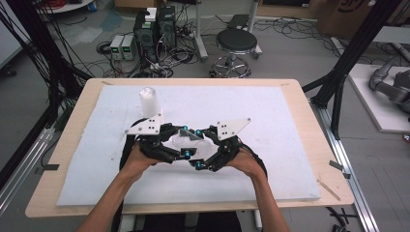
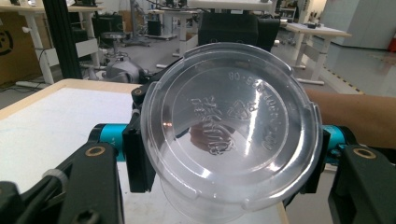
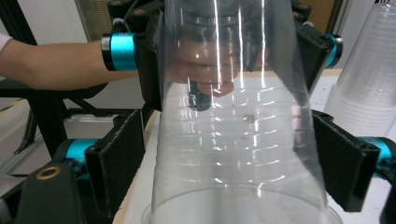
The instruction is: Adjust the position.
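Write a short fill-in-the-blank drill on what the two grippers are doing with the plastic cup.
1. Both grippers meet around a clear plastic ____ over the white mat.
2. The left gripper is clamped near the cup's ____ end.
3. The spare cups on the mat stand in a ____.

Missing words: cup; closed (bottom); stack.

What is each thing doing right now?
Cup: clear, empty, lying sideways between both tools.
Left tool: shut on the cup near its base.
Right tool: jaws either side of the cup; touching or not, cannot tell.
Cup stack: upright on the table, untouched.
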